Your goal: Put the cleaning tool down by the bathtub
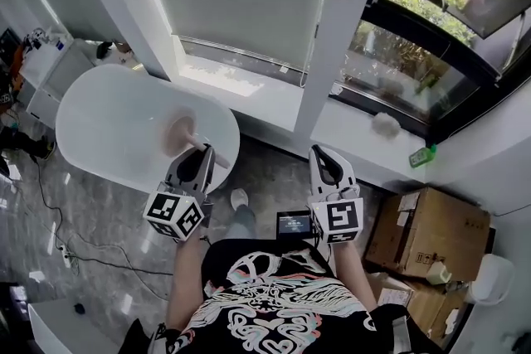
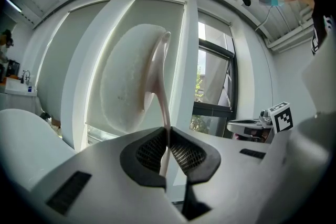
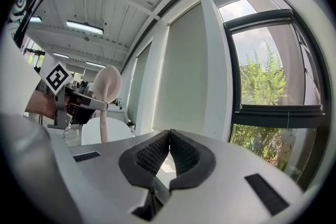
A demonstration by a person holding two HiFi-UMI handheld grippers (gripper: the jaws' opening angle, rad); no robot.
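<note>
Cleaning tool (image 2: 131,81) stands upright, head up, handle clamped in the fingers of left gripper (image 2: 168,134); right gripper (image 3: 169,136) has fingers together, empty.

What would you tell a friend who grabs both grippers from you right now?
Left gripper: shut on the thin handle of the cleaning tool, round head pointing up.
Right gripper: shut, nothing in it.
Bathtub: ahead and to the left; in the head view the tool's head shows against its near end.
Done: the tool is in hand.
Left: lower it to the floor beside the tub, open the left jaws, pull away.
</note>
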